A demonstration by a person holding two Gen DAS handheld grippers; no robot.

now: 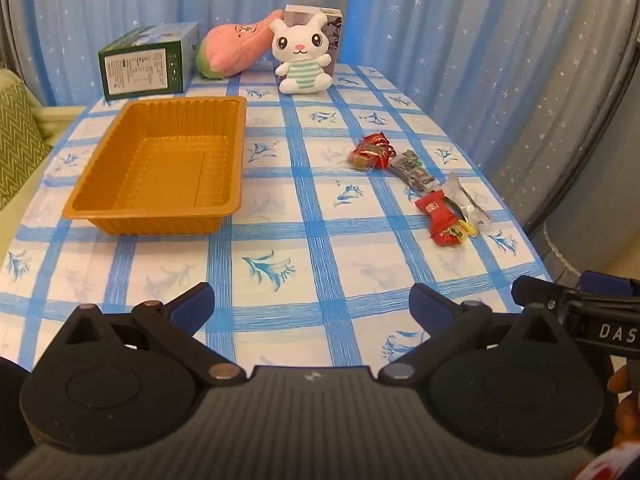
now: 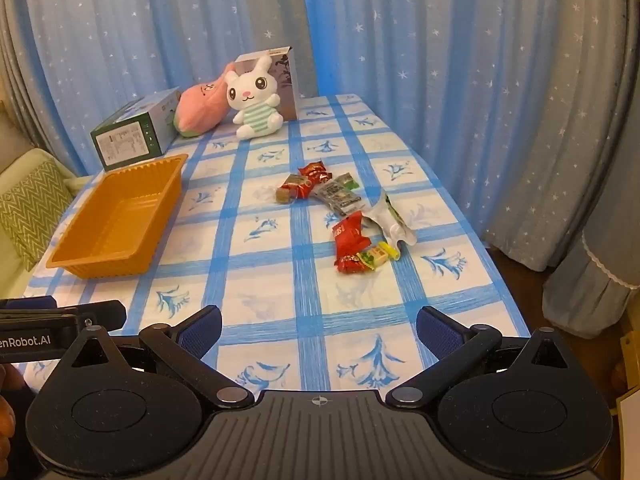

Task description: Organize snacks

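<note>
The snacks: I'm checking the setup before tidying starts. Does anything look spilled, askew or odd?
The snacks lie loose in a jumbled line on the tablecloth, none in the orange tray, which is empty. The pink plush leans tilted against the white bunny. Nothing looks damaged.

The table (image 1: 320, 248) is viewed by both wrist cameras from its near end, low and looking forward toward the curtain (image 1: 460, 40). The orange tray (image 1: 160, 168) is seen nearer, left of centre, in the left view and farther left (image 2: 116, 224) in the right. Tray, snacks (image 2: 348, 216), and rabbit toy (image 2: 254, 98) are shared.
</note>
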